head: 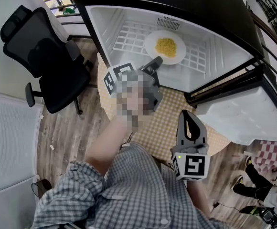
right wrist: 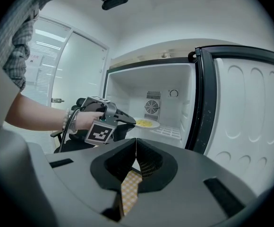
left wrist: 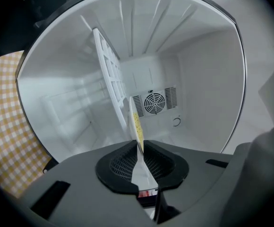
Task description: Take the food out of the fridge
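Open fridge (head: 105,23), with a wire shelf (head: 129,37) carrying a white plate (head: 149,44) well inside. We see the left gripper (head: 154,63) clamped on the plate's near rim (an edge hold only). The right gripper (head: 190,120) waits outside, closed and empty. The yellow food (head: 166,46), possibly corn, lies loose on the plate. Held by one edge, the plate may tip or slip as it clears the shelf, scattering the food.

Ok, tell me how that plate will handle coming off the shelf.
The plate looks stiff, so it shouldn't flex. Gripped at one rim by the left claw, it may droop or twist. The loose yellow food would likely slide if it tilts.
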The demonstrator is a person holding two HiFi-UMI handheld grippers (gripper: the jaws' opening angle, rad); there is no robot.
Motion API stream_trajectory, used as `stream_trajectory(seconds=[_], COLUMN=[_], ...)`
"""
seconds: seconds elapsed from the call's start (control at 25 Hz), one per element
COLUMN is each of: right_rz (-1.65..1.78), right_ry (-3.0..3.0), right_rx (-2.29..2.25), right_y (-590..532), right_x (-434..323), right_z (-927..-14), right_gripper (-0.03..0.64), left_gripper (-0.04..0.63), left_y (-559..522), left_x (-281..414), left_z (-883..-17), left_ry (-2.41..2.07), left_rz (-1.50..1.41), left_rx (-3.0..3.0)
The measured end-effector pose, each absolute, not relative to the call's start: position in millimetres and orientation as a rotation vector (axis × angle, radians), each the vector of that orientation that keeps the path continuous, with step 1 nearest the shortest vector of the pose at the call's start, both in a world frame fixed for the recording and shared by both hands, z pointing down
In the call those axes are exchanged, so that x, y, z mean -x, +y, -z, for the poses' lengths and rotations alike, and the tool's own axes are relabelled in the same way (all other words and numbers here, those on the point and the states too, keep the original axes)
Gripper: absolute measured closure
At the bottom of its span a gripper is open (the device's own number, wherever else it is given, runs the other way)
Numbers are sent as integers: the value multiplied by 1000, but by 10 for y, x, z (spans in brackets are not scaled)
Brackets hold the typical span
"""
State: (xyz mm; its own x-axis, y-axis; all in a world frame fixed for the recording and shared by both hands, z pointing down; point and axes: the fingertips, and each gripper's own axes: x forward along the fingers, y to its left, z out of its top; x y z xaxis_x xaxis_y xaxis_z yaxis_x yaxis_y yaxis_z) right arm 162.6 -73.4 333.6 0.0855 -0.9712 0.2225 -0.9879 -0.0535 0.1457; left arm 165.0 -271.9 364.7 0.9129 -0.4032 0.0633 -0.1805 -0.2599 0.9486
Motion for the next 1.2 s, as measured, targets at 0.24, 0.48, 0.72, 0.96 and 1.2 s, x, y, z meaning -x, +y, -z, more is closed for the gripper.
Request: stream_trajectory(seconds=[0.24, 0.48, 0.72, 0.96, 1.2], right_rz=[-130, -421, -805, -1084, -1150], right_ry=[-2018, -2166, -2356, -2478, -2532], right_rx=[-2130, -2228, -2301, -2330, -2308], right_y=[-866, -1138, -1549, -1784, -1927], right_x=[-1724, -1885, -1986, -2103, -2083], right_z=[-3335, -3484, -3588, -3697, -3682], right_gripper=[606, 606, 604, 525, 522], left_gripper=[554, 558, 569, 577, 578], left_y=[-2667, -2589, -2525, -2463, -2415], left_x=[-1556, -1458, -1342, -1279, -1243], left_z=[-3625, -3638, -3657, -3708, -3733], left_ry=[-400, -363, -344, -332, -323], left_rz=[260, 269, 249, 238, 228], left_rx=[-1812, -1792, -1803, -1797, -1801])
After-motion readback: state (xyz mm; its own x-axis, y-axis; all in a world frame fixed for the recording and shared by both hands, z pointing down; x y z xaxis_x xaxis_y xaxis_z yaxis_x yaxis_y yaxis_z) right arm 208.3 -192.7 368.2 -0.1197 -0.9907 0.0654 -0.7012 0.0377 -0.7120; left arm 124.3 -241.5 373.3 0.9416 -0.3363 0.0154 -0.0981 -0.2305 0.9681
